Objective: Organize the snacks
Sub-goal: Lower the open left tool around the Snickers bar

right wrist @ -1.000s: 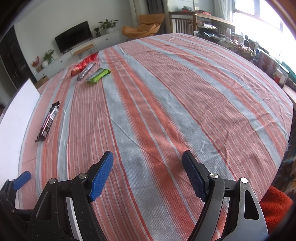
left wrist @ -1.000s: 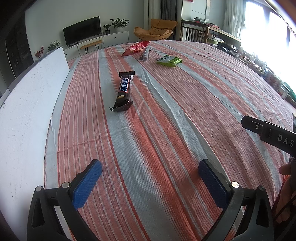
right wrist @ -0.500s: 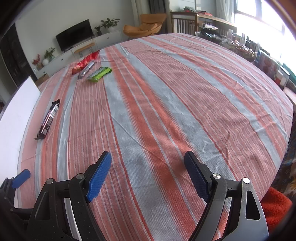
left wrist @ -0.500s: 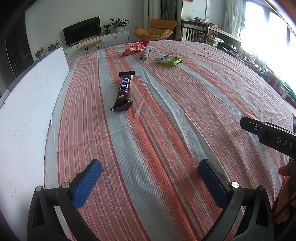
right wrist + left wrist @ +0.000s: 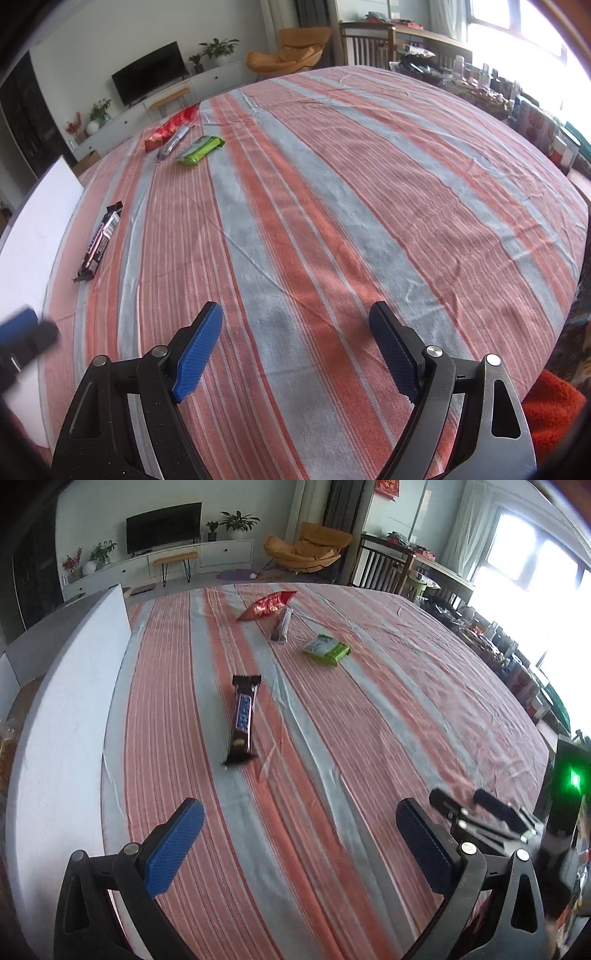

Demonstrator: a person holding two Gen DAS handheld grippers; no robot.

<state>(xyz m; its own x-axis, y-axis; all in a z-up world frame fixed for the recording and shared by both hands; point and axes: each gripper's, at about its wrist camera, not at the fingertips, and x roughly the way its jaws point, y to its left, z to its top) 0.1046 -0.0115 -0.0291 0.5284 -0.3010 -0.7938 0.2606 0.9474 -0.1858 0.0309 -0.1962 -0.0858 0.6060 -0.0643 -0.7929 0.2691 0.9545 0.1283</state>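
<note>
While both pairs of tongs hang wide apart over the striped tablecloth (image 5: 332, 206), neither has hold of anything: the left gripper (image 5: 299, 842) and the right gripper (image 5: 295, 350) show only bare cloth between their blue pads (image 5: 173, 849). Ahead of the left gripper, well apart from it, a dark chocolate bar (image 5: 242, 722) lies flat along the stripes near a white board (image 5: 62, 720) standing at the table's left edge. Farther back, three more snacks are grouped together: a red snack bag (image 5: 267, 605), a slim silver packet (image 5: 282, 626) just beside it, and a green packet (image 5: 327, 650) a little nearer and to the right. From the right gripper's camera the same cluster sits at the far left of the table, the chocolate bar nearer along the left edge. Beyond the table, a television (image 5: 149, 72) and an orange armchair (image 5: 291, 55) stand against the far wall.
</note>
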